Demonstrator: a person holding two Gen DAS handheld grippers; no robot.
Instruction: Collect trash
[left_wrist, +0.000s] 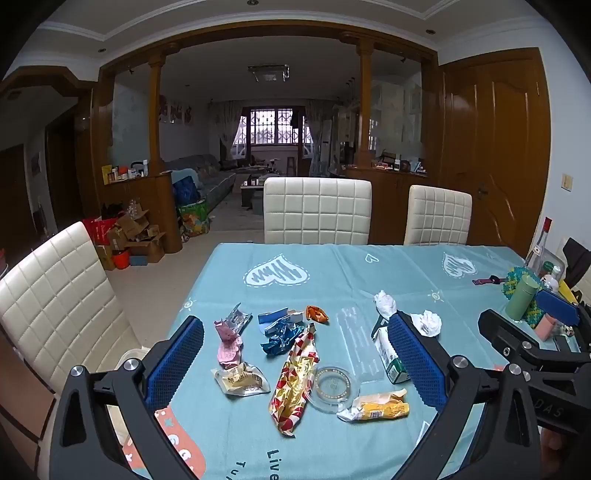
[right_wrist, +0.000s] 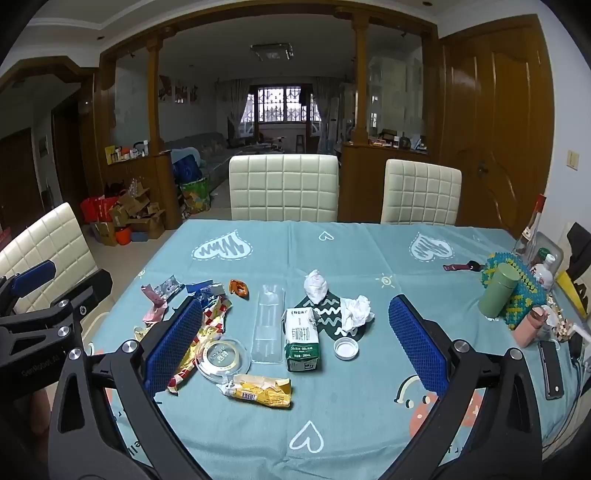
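Trash lies scattered on the blue tablecloth (right_wrist: 332, 417): a green-and-white milk carton (right_wrist: 301, 339), a yellow wrapper (right_wrist: 258, 391), a red-and-gold wrapper (left_wrist: 295, 380), a clear round lid (left_wrist: 334, 384), a clear plastic tray (right_wrist: 267, 325), two crumpled tissues (right_wrist: 356, 310), a white cap (right_wrist: 346, 348), and blue (left_wrist: 282, 332), pink (left_wrist: 229, 343) and orange (left_wrist: 317, 314) wrappers. My left gripper (left_wrist: 295, 319) hovers open over the wrappers on the left. My right gripper (right_wrist: 295, 302) hovers open over the carton. Neither holds anything.
Cream padded chairs (right_wrist: 284, 188) stand at the far side and the left (left_wrist: 55, 299). At the table's right edge are a green flask (right_wrist: 498, 291), a beaded ornament (right_wrist: 524, 291), bottles (right_wrist: 532, 232), a pink container (right_wrist: 530, 326) and a dark phone (right_wrist: 550, 369).
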